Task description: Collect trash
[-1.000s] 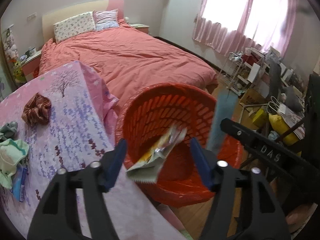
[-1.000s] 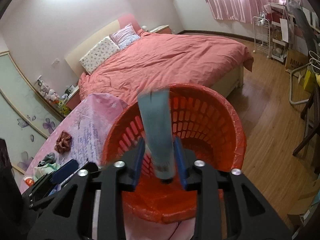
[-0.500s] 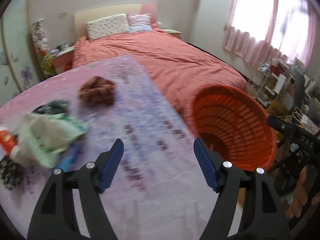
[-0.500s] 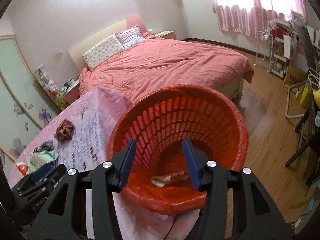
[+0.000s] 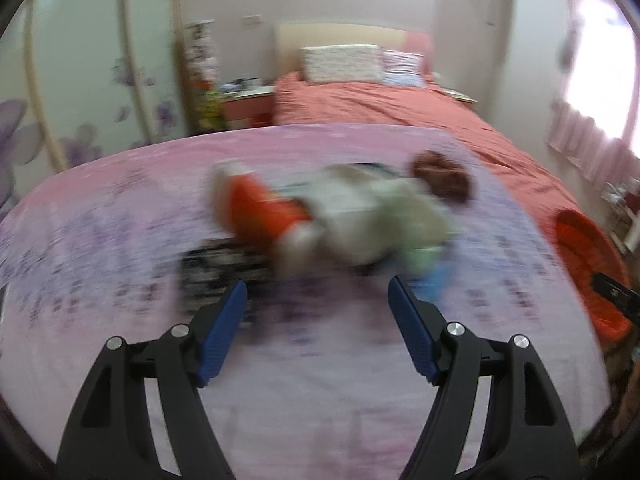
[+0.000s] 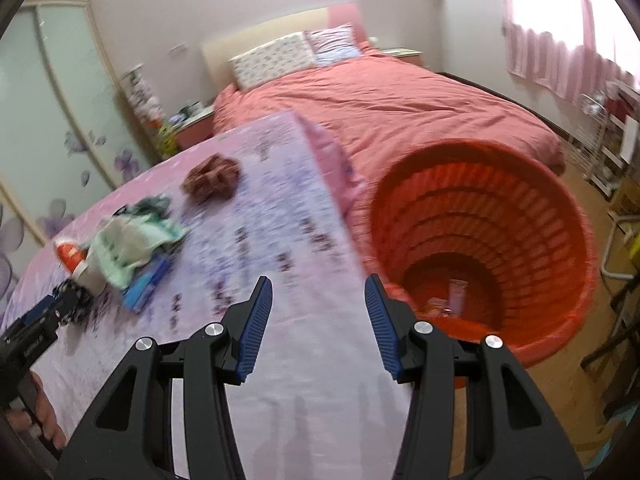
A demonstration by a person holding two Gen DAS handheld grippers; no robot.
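My left gripper [image 5: 318,290] is open and empty, low over the pink flowered table [image 5: 120,240], facing a blurred pile: an orange and white bottle [image 5: 256,208], a pale green cloth [image 5: 380,216], a black patterned item [image 5: 216,268] and a blue packet [image 5: 438,280]. My right gripper [image 6: 318,286] is open and empty above the table edge. The orange basket [image 6: 568,216] stands to its right with wrappers [image 6: 450,298] at its bottom. The pile also shows in the right wrist view, with the cloth [image 6: 124,244] and blue packet [image 6: 148,282].
A brown scrunchie [image 6: 212,178] lies on the table farther back. A bed with a coral cover [image 6: 392,108] stands behind the table. A wardrobe with flower panels [image 6: 52,120] is at the left. Shelves and clutter [image 6: 612,148] stand at the right on the wood floor.
Both grippers let go of their trash into the basket. My left gripper swung left to the pile on the table. My right gripper opened, dropped its tube and turned left toward the table.
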